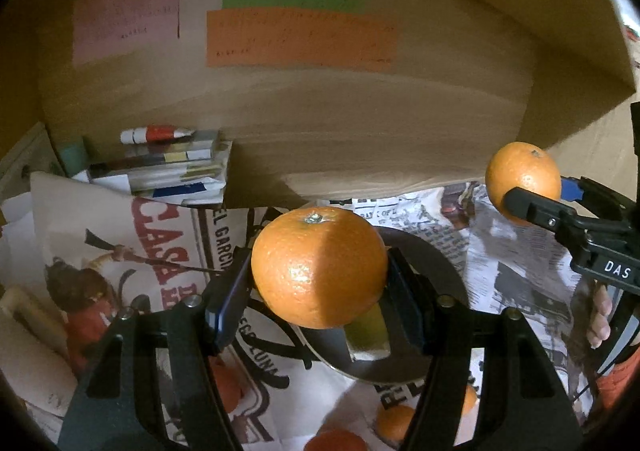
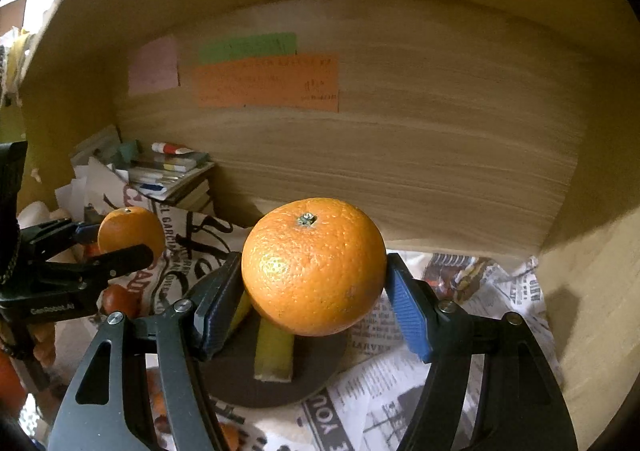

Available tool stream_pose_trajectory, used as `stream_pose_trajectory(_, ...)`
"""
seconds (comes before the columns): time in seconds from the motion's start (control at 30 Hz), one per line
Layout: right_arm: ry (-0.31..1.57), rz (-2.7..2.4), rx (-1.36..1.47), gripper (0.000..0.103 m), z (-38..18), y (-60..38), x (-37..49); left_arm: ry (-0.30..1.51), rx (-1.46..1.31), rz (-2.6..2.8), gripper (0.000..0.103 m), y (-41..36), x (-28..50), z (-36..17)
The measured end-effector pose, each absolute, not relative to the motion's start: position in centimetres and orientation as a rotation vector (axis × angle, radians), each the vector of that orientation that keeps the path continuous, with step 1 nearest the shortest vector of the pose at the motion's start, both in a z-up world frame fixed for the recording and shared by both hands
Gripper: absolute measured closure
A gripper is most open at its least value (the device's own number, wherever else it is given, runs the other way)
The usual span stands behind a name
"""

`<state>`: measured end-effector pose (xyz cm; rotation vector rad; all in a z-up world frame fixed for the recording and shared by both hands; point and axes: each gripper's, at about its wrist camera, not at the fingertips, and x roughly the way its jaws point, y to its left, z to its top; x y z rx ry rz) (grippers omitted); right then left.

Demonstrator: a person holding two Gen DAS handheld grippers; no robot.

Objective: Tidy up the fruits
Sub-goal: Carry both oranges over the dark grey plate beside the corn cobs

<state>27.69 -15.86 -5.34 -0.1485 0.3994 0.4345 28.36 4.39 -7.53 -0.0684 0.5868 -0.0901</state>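
An orange was pinched in the left gripper, and a second orange was pinched in the right gripper. Both were held above a dark round plate bearing a yellow-green wedge, on newspaper. The carrying step appeared to be in hand; next, a clear spot for each fruit would be called for.

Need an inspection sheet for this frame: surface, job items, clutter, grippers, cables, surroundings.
Surface: newspaper sheets cover it.
Job's things: one orange in the left gripper, another orange in the right gripper; dark round plate below holds yellow-green pieces; more oranges lie loose.
Clutter: stack of books, tube on top.
Grippers: both shut on fruit, raised.
Cables: nothing seen.
Surroundings: wooden panel with coloured paper notes.
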Motion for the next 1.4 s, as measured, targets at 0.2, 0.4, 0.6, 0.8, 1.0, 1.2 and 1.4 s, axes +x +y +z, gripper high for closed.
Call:
stream_pose_trajectory(0.2,0.424,0.438,-0.165,0.037,-6.0,-15.1,29.7,0.647,-0.094,-0.086,0.038,4.8,30.9,-8.9)
stream_pose_trajectory(0.4,0.468,0.437,-0.178,0.037,-7.2,-14.7,31.5,0.693,-0.073,-0.081,0.038,4.5,32.6,-10.4)
stream_pose_trajectory(0.6,0.524,0.440,-0.181,0.037,-8.7,-14.1,33.3,0.735,-0.066,-0.082,0.038,4.1,34.2,-11.8)
stream_pose_trajectory(0.8,0.567,0.440,-0.176,0.037,-10.0,-14.0,34.9,0.778,-0.058,-0.090,0.038,3.7,35.2,-13.2)
stream_pose_trajectory(1.0,0.659,0.461,-0.190,0.037,-12.4,-13.6,36.7,0.804,-0.056,-0.107,0.037,3.1,35.5,-13.9)
stream_pose_trajectory(1.2,0.736,0.497,-0.140,0.036,-13.4,-14.2,38.1,0.828,-0.071,-0.118,0.037,3.1,36.1,-14.3)
stream_pose_trajectory(1.4,0.745,0.500,-0.144,0.036,-13.4,-14.2,38.0,0.861,-0.104,-0.118,0.033,3.5,36.3,-14.7)
